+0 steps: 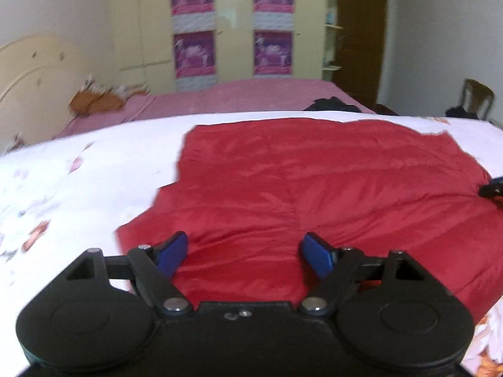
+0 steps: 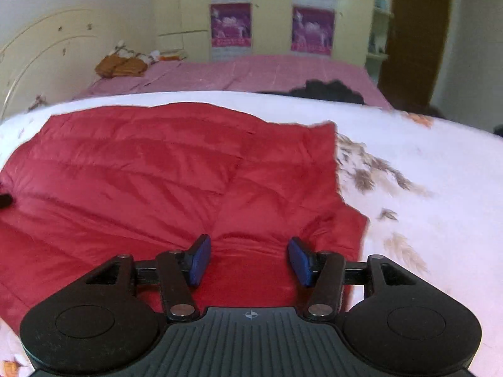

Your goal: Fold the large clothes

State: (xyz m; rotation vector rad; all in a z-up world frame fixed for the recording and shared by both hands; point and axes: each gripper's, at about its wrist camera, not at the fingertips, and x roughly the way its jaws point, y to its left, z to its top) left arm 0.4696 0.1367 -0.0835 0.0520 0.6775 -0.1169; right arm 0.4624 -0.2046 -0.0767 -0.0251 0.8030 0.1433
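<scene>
A red quilted padded garment (image 1: 314, 182) lies spread flat on a white flowered bed cover (image 1: 78, 188). My left gripper (image 1: 245, 254) is open, its blue pads wide apart just above the garment's near left part. In the right wrist view the same garment (image 2: 157, 182) fills the left and middle. My right gripper (image 2: 250, 260) is open over the garment's near right corner, holding nothing. The tip of the right gripper (image 1: 492, 188) shows at the right edge of the left wrist view.
The white flowered cover (image 2: 424, 188) extends right of the garment. Behind it lies a pink sheet (image 1: 245, 97) with a dark garment (image 2: 327, 92) and an orange-brown heap (image 1: 94, 102) by the headboard. A wardrobe with purple posters (image 1: 232, 25), a brown door (image 1: 361, 34) and a chair (image 1: 476, 97) stand beyond.
</scene>
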